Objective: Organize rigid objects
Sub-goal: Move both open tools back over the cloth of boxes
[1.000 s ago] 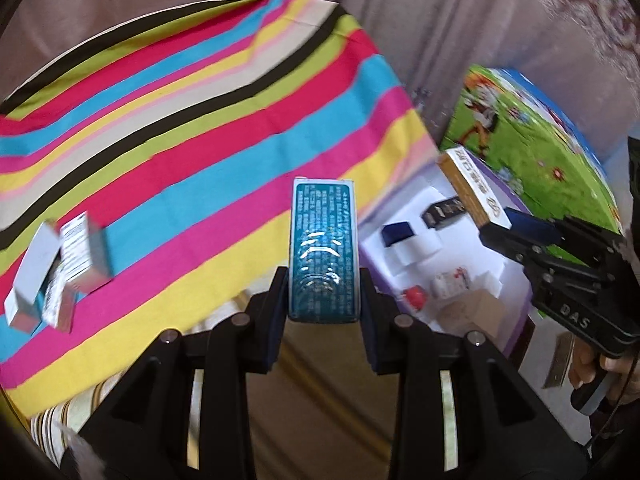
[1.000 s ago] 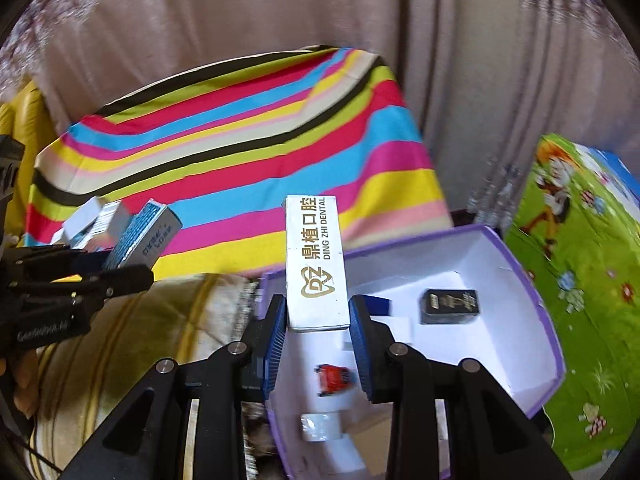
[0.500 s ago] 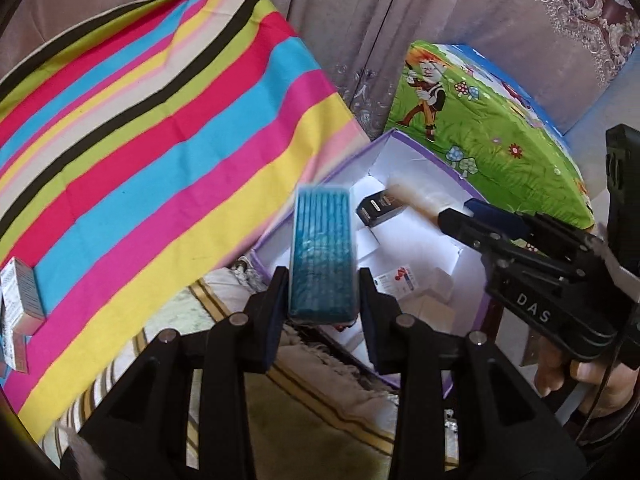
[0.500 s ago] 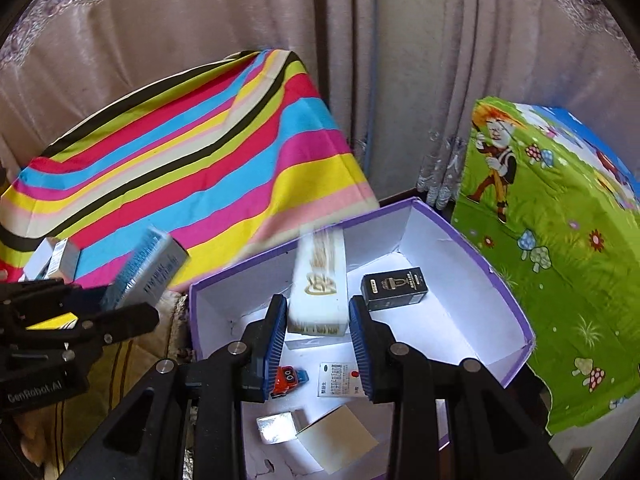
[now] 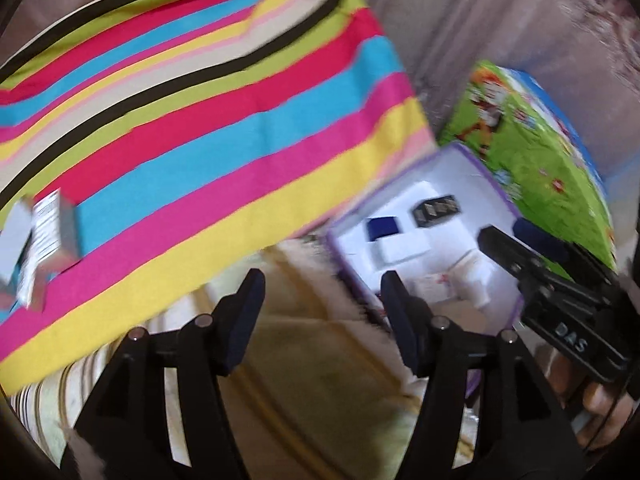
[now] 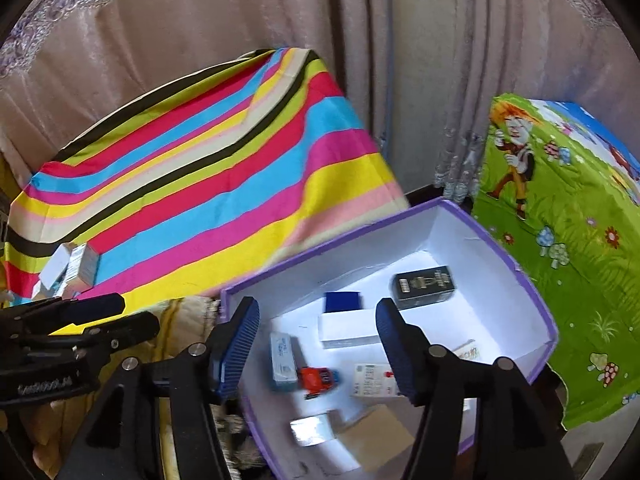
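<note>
Right gripper [image 6: 316,344]: fingers [image 6: 240,340] just spread apart, nothing between them, angled down over the purple-rimmed box [image 6: 540,312]. Inside lie a teal carton [image 6: 283,360], a white carton [image 6: 350,330], a red toy [image 6: 318,380] and a black carton [image 6: 424,287]. Left gripper [image 5: 322,320]: likewise just opened and empty, beside the box's near wall. Beyond: striped cloth [image 6: 192,184] bearing small cartons [image 6: 70,270]; curtain [image 6: 400,40] behind.

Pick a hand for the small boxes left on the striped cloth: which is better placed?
Left. Both tongs have just been opening and now hold nothing. The left tongs sit beside the striped cloth, nearer the small boxes. The right tongs hang over the purple-rimmed box.
</note>
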Demonstrator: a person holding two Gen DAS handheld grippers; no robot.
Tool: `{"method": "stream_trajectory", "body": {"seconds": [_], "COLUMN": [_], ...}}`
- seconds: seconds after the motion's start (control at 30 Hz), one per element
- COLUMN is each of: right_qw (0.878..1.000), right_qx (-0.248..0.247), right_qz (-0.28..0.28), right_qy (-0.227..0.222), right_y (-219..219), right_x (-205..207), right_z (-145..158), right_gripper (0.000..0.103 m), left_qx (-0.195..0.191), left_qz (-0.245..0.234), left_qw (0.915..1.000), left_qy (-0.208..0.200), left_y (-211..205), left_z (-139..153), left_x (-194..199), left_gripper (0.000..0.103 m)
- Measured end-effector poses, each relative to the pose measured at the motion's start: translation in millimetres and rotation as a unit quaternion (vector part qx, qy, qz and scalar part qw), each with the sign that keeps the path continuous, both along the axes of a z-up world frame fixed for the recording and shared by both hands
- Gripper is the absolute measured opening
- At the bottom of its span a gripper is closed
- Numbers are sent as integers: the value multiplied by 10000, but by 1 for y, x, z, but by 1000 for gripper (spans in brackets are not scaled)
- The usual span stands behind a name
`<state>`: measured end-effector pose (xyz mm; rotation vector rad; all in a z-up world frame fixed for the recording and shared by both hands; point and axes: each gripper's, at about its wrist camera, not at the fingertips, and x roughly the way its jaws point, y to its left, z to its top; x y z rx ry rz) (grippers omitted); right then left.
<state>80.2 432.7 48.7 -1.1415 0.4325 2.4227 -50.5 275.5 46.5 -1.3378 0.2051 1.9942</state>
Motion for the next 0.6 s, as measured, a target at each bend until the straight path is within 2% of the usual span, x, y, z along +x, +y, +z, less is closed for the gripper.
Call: {"method": "stream_trajectory", "body": {"seconds": [0.23, 0.4, 0.6], "right_qw": [9987, 9964, 9931], "right_qx": [-128, -183, -110], "right_qz": [488, 822, 1162], "right_qy": [100, 81, 79], "right_y": [-33, -57, -82], "right_x": [-28, -49, -70], "right_z": [-1, -1, 1], "right_gripper": [63, 64, 68], "left_qx": [-67, 95, 91], "left_qz": [793, 1216, 1875], "left_qw": [9968, 9925, 9820], "left_qy": [44, 52, 186], "left_y": [-53, -99, -155], "left_z": [0, 3, 6], "left_x": [-27, -51, -74], "left_gripper": [66, 66, 66]}}
